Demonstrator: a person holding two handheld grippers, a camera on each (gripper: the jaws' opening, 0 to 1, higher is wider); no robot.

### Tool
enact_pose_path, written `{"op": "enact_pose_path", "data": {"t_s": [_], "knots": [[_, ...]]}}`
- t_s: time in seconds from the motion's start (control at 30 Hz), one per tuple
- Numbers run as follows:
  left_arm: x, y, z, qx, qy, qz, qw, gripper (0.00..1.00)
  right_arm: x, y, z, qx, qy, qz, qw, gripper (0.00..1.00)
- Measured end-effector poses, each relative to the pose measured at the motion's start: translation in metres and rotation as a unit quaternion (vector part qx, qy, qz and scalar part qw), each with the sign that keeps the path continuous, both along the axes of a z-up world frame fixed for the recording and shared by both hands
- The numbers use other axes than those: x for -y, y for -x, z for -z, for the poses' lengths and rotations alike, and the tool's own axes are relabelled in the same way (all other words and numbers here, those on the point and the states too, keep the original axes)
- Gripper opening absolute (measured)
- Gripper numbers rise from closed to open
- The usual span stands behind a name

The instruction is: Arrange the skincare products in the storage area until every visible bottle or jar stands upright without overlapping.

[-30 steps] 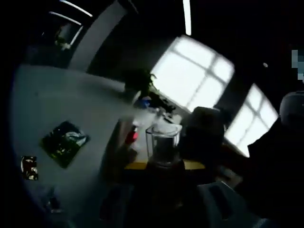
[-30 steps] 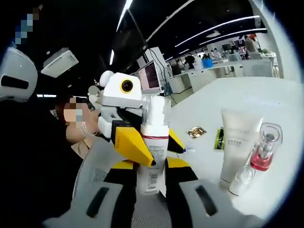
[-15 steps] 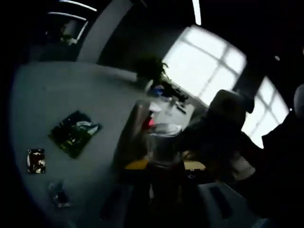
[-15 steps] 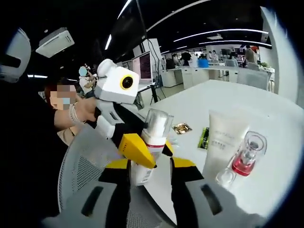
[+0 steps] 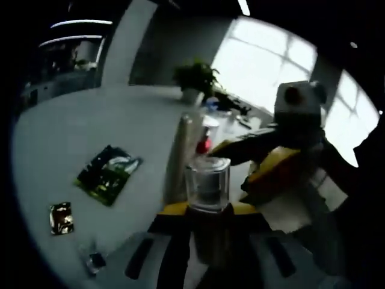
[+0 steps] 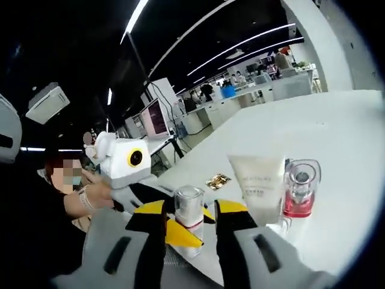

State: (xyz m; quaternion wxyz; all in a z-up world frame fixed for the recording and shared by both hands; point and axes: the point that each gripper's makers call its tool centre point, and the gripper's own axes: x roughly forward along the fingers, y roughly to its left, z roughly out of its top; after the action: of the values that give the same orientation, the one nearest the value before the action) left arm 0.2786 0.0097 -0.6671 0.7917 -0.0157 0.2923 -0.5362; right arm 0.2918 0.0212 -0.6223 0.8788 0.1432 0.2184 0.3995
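Both claws clamp the clear-capped pump bottle [image 6: 189,212], right gripper [image 6: 190,224] nearest, left gripper [image 6: 157,198] at nine o'clock. Likely light, slick plastic; grip the body, not the cap. Beyond: white tube [image 6: 258,188], pink bottle [image 6: 299,189] at two o'clock.

Both grippers were the same build: the right gripper [image 6: 189,224] had grey slotted jaws with black inner faces and yellow tips (pretty chunky), and the left gripper [image 5: 207,208] matched. A beaded bracelet [image 6: 88,197] was worn on the wrist.
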Motion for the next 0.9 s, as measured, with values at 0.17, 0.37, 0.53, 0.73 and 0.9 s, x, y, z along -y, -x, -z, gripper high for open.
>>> {"op": "enact_pose_path", "data": {"t_s": [0.17,0.37,0.53,0.73,0.9], "knots": [[0.002,-0.002,0.002,0.039,-0.019,0.003,0.999,0.2,-0.007,-0.006,0.0,-0.006,-0.027,0.017,0.9995,0.32],[0.002,-0.001,0.007,0.032,-0.02,0.006,0.9993,0.2,-0.014,-0.01,0.008,0.003,0.003,0.009,1.0,0.28],[-0.001,-0.001,0.013,0.03,-0.03,0.006,0.9991,0.2,-0.019,-0.01,0.013,0.021,0.036,-0.006,0.9991,0.22],[-0.008,-0.004,0.02,0.07,-0.063,0.022,0.9953,0.2,-0.028,-0.01,0.018,0.062,0.07,-0.026,0.9953,0.21],[-0.015,-0.007,0.031,0.082,-0.103,0.037,0.9906,0.23,-0.027,-0.013,0.033,0.097,0.114,-0.037,0.9881,0.21]]}}
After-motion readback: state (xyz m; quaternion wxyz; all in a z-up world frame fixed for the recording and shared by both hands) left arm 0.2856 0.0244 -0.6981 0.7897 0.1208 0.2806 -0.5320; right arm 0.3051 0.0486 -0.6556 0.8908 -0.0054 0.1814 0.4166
